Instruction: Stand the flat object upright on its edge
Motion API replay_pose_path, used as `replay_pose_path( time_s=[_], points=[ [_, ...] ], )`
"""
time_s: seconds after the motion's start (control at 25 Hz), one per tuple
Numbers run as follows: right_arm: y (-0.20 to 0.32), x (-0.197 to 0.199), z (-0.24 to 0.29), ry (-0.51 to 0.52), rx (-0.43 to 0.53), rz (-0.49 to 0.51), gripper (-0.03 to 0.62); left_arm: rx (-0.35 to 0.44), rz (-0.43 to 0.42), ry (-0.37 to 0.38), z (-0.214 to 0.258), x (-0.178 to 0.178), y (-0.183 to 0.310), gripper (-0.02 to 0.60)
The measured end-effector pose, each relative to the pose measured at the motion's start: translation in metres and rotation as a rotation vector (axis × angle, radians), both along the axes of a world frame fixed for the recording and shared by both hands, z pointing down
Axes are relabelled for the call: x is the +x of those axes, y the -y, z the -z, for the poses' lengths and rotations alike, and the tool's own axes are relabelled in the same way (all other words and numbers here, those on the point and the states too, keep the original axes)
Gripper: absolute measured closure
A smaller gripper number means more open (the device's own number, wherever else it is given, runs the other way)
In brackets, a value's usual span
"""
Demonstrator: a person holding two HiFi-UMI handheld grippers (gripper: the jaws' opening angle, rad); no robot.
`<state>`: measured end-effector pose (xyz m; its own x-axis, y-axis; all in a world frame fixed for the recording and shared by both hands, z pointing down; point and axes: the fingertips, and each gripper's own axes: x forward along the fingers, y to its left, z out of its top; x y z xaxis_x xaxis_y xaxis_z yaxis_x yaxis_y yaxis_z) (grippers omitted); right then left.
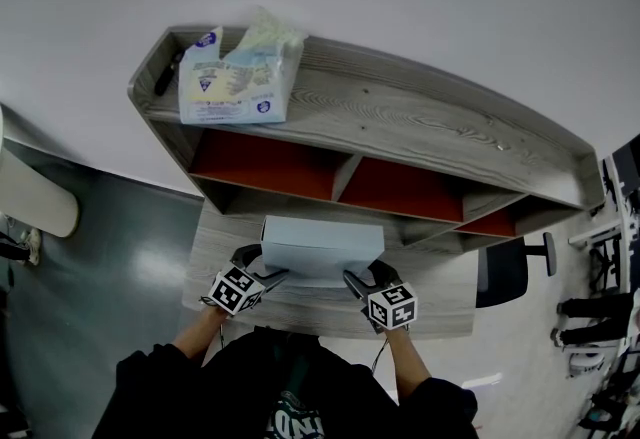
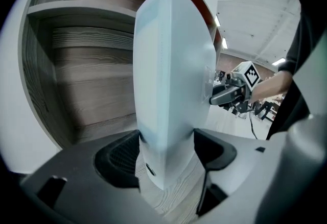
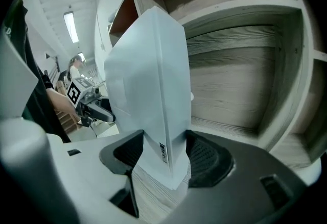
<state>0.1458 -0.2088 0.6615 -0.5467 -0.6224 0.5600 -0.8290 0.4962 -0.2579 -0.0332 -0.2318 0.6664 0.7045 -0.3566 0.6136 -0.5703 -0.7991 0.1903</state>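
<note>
A flat pale-blue box (image 1: 320,245) is held between my two grippers over the wooden desk (image 1: 440,299), in front of the shelf unit. In both gripper views the box (image 2: 168,80) (image 3: 148,80) rises tall and narrow, raised on its long edge with its lower corner down at the desk top. My left gripper (image 1: 270,273) (image 2: 166,152) is shut on the box's left end, both pads against its faces. My right gripper (image 1: 356,279) (image 3: 163,152) grips the right end the same way. Each gripper shows in the other's view, beyond the box (image 2: 230,93) (image 3: 94,109).
A grey wooden shelf unit (image 1: 420,132) with red-backed compartments stands at the back of the desk, close behind the box. A blue-and-white plastic package (image 1: 235,77) lies on its top at the left. A dark office chair (image 1: 505,272) stands to the right of the desk.
</note>
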Motion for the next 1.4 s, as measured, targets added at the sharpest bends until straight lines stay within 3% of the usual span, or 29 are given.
replay_pose_path(
  time_s=[0.2, 0.4, 0.6, 0.88, 1.4],
  points=[
    [-0.001, 0.004, -0.003, -0.075, 0.02, 0.012, 0.327, 0.035, -0.029, -0.01, 0.005, 0.001, -0.009, 0.259],
    [-0.002, 0.011, -0.004, -0.142, 0.047, 0.015, 0.331, 0.059, -0.108, 0.031, -0.007, -0.001, -0.027, 0.265],
    [-0.003, 0.014, -0.006, -0.159, 0.053, 0.008, 0.345, 0.067, -0.163, 0.043, -0.004, -0.001, -0.037, 0.282],
    [-0.002, 0.014, -0.007, -0.162, 0.05, -0.002, 0.352, 0.14, -0.204, 0.027, 0.007, -0.004, -0.024, 0.203],
    [-0.005, 0.013, -0.009, -0.189, 0.038, -0.008, 0.355, 0.179, -0.372, -0.005, 0.011, 0.039, -0.023, 0.198]
  ],
)
